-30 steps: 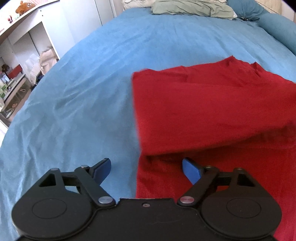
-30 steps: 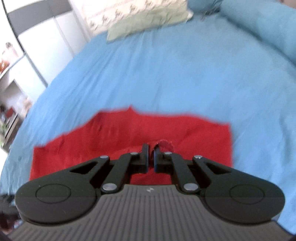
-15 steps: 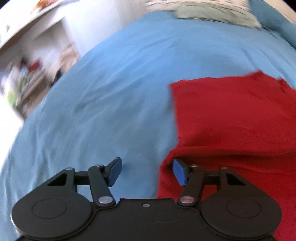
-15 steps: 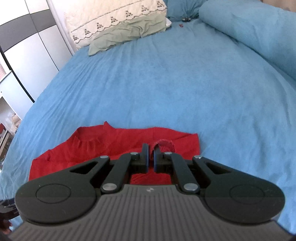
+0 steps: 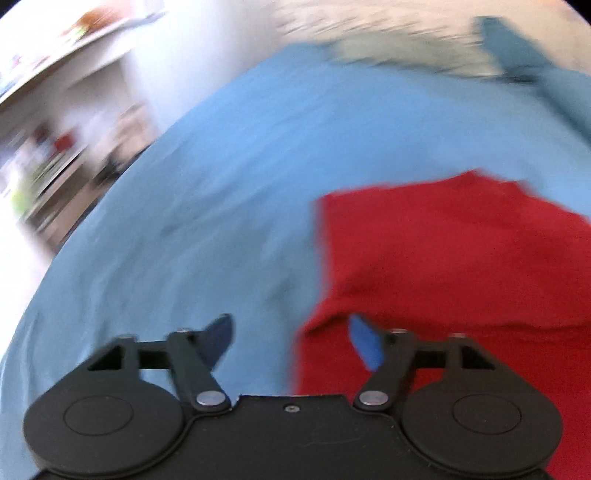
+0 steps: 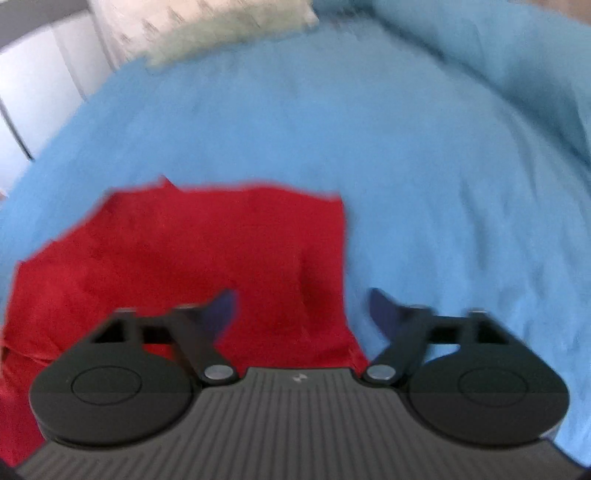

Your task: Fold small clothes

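The bed (image 5: 229, 192), spread with a blue cover, fills both wrist views and serves as the landmark for everything else. At the head of the bed lies a pale pillow (image 6: 221, 29), blurred in both pictures; off the bed's left side stand white shelves (image 5: 55, 129), too smeared to read.

On the bed, toward its foot, lies the red garment (image 5: 461, 266), the one piece of small clothing in sight. It is partly folded: an upper layer lies doubled over a lower one, and the fold line, its long axis, runs crosswise to the way both claws point.

The left claw (image 5: 291, 343) hovers over the garment's left edge, its jaws opening and now wide. The left blue pad is over bare bed cover and the right pad over red cloth, so the near left corner of the garment sits between them but nothing presses on it.

The right claw (image 6: 303, 314) mirrors this at the garment's right edge, jaws opening to their widest, left pad over red cloth and right pad over the cover, gripping nothing.

Each claw is thus nearest its own side of the near hem, with the garment lying ahead and inward from both. My judgement is that the next fold hinges on taking both near corners together and carrying them away along the bed
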Available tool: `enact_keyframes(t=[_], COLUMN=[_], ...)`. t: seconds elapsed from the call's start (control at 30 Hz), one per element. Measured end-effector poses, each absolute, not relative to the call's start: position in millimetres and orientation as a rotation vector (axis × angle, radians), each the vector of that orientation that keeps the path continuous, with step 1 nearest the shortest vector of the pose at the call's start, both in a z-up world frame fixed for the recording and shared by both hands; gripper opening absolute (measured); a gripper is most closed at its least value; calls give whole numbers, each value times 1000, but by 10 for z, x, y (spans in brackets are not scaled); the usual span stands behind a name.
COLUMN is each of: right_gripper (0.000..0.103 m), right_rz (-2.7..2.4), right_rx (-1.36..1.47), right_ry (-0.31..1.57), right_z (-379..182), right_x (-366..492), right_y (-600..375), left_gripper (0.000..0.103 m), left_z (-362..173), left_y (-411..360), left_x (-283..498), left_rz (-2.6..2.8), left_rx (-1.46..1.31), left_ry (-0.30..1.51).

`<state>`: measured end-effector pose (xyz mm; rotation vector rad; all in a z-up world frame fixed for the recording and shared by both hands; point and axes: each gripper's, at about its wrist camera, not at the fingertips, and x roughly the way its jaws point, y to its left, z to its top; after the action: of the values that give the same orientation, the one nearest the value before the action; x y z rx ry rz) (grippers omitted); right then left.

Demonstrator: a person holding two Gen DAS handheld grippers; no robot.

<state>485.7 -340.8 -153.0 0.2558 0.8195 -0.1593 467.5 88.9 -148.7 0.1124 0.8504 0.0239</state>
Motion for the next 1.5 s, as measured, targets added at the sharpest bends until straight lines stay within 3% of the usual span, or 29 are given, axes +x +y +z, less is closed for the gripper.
enact_keyframes(t=[0.2, 0.27, 0.67, 0.83, 0.97, 1.03, 1.23, 1.33, 1.5], right_gripper=[102, 102, 102, 102, 102, 102, 102, 102, 100], right_rz=[22, 35, 79, 58, 50, 55, 21, -26, -99], right_rx=[289, 295, 163, 170, 156, 157, 180, 211, 216], right_ry=[822, 840, 912, 822, 742, 720, 784, 859, 1001], right_z=[-1578, -1666, -1954, -1526, -1002, -751, -410, -479, -816], right_x=[4968, 5007, 4904, 4718, 4343, 4053, 3186, 2791, 2201], right_y=[-3200, -3145, -3101, -3165, -3201, -3240, -3178, -3107, -3000], left_gripper=[82, 75, 79, 79, 96, 99, 99, 97, 79], left_z=[-1688, -1874, -1982, -1570, -1055, -841, -621, -733, -1167], left_y=[463, 420, 631, 813, 1048, 1182, 1507, 1602, 1566], left_x=[5054, 5152, 5112, 4871, 4468, 4229, 3505, 3179, 2738], left_rz=[-221, -211, -167, -135, -103, -75, -63, -106, -153], left_rx=[140, 134, 72, 92, 76, 72, 7, -35, 14], left_ry=[901, 973, 1017, 913, 836, 818, 928, 1027, 1182])
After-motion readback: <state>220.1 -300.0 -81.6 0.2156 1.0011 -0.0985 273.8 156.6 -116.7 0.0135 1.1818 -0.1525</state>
